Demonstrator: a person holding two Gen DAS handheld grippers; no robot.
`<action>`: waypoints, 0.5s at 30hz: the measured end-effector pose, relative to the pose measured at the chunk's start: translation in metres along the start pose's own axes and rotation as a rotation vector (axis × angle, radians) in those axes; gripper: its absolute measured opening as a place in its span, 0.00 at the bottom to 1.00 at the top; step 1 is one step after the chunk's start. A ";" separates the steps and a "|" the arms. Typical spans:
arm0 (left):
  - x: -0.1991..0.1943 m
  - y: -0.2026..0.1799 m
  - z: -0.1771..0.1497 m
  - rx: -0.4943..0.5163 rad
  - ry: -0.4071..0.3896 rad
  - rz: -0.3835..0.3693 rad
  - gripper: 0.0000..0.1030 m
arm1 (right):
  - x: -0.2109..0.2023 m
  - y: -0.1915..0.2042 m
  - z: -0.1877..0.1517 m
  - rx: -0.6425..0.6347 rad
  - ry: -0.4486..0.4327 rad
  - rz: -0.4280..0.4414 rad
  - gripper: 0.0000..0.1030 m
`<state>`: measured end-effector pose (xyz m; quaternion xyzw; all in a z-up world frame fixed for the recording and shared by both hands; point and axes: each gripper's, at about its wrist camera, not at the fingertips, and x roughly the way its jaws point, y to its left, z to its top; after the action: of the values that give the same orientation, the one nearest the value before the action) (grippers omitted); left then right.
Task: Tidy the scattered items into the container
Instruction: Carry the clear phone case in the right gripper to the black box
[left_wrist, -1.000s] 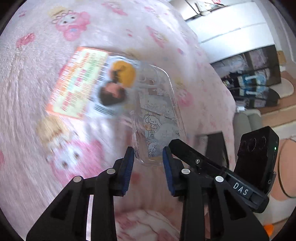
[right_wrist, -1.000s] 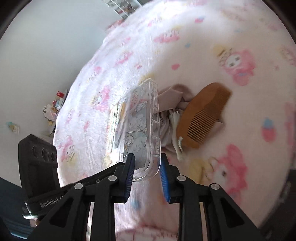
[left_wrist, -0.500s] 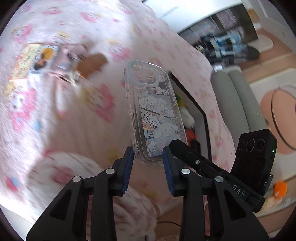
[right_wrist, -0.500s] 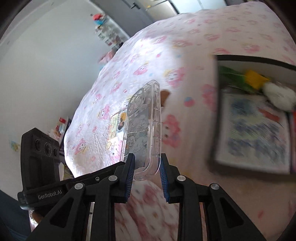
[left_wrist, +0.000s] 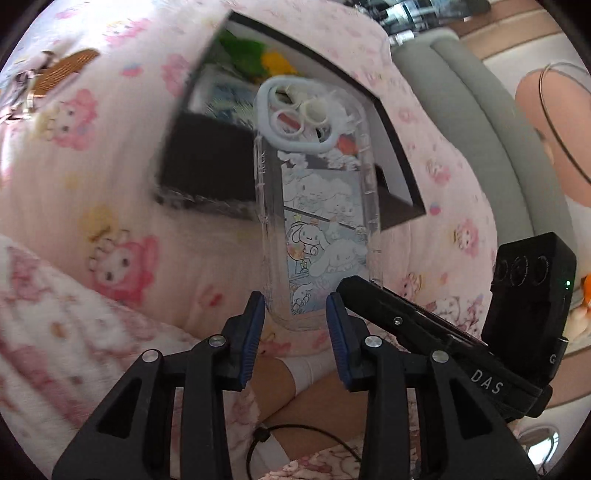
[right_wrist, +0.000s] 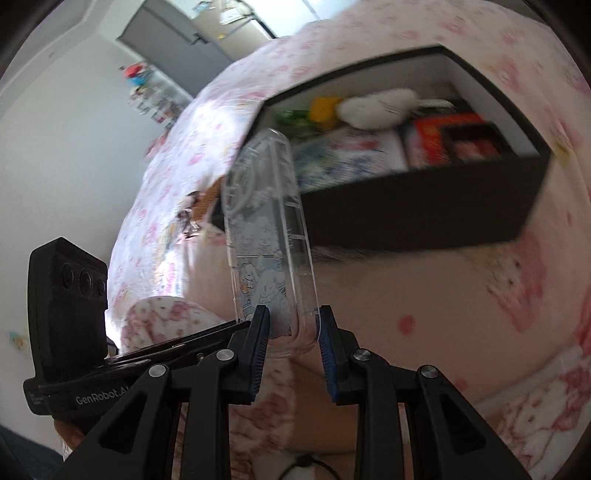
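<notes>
Clear plastic with cartoon dogs printed on it, the phone case (left_wrist: 317, 221) stands up from both your grippers: the right gripper (right_wrist: 293, 341) pinches its bottom edge, and the left gripper (left_wrist: 295, 321) clamps the same end. It hangs in front of the black box (right_wrist: 424, 218), which holds a white plush (right_wrist: 376, 105). A wooden comb (left_wrist: 61, 72) lies on the pink blanket (left_wrist: 110, 221).

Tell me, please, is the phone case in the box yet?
Not yet: the phone case is held in the air by both grippers, short of the black box.
</notes>
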<state>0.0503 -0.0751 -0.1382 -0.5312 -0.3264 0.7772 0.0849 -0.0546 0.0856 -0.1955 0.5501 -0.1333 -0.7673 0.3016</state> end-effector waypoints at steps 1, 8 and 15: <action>0.006 -0.002 0.000 0.006 0.016 0.002 0.33 | -0.001 -0.005 0.000 0.009 -0.002 -0.006 0.22; 0.038 -0.005 0.009 0.037 0.111 0.044 0.30 | 0.001 -0.034 -0.009 0.089 0.011 -0.019 0.22; 0.059 -0.006 0.016 0.051 0.183 0.066 0.30 | 0.000 -0.044 -0.011 0.089 0.014 -0.043 0.22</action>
<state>0.0097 -0.0488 -0.1768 -0.6081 -0.2800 0.7358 0.1022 -0.0584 0.1212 -0.2228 0.5712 -0.1532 -0.7630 0.2610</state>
